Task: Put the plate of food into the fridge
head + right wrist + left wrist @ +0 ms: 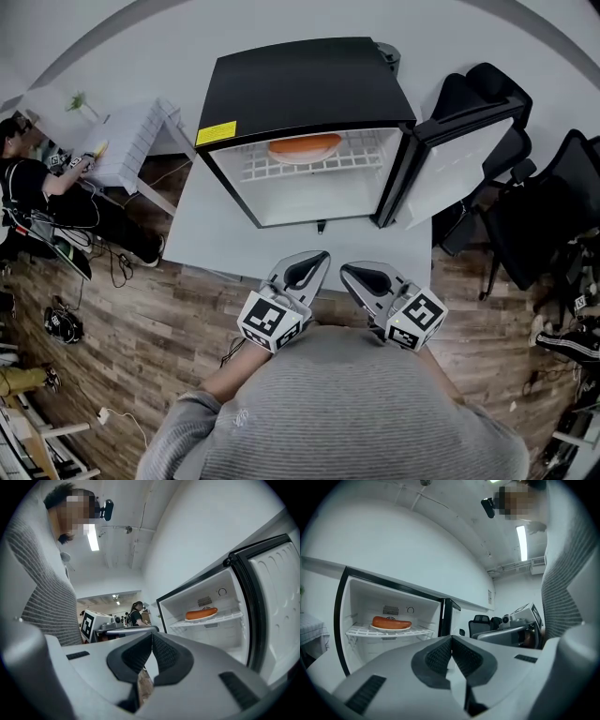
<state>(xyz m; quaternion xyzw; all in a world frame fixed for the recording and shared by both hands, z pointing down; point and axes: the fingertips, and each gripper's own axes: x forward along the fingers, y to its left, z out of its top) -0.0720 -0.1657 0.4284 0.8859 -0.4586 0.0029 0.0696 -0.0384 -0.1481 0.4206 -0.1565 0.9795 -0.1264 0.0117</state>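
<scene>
While the plate (390, 628) with its sausage (391, 622) rests on the wire shelf (361, 632) inside the open fridge (300, 84), far on the worktop (216, 239), the left hand-held gripper (451, 639) and right hand-held gripper (152, 635) are clenched on nothing; the sweater (347, 403) hides both hands, and the fridge top cuts off the plate's far edge.

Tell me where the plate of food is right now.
The plate of food sits top centre in the head view, on the white wire shelf inside the open fridge, left of its swung-out door.
</scene>
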